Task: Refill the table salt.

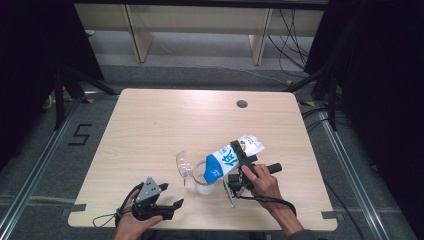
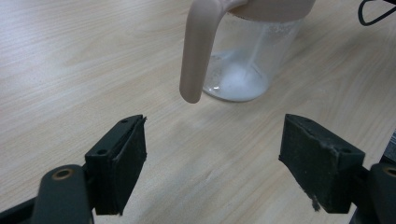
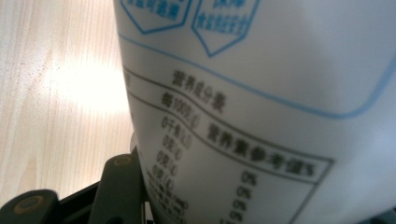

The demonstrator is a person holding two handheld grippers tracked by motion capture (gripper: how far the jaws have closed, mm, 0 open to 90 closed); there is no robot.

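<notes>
Nutrition-table print on the carton (image 3: pixel 261 116) close up, right hand-held gripper (image 1: pixel 239 161) clamped around it, left hand-held gripper (image 2: pixel 212 158) spread wide, empty.

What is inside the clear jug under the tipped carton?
The clear jug holds a shallow layer of white liquid at its bottom. Its mouth is covered by the carton in the right gripper.

Recording lab, black curtains (image 1: pixel 30 45), floor rails (image 1: pixel 35 165), lone table (image 1: pixel 150 125)
</notes>
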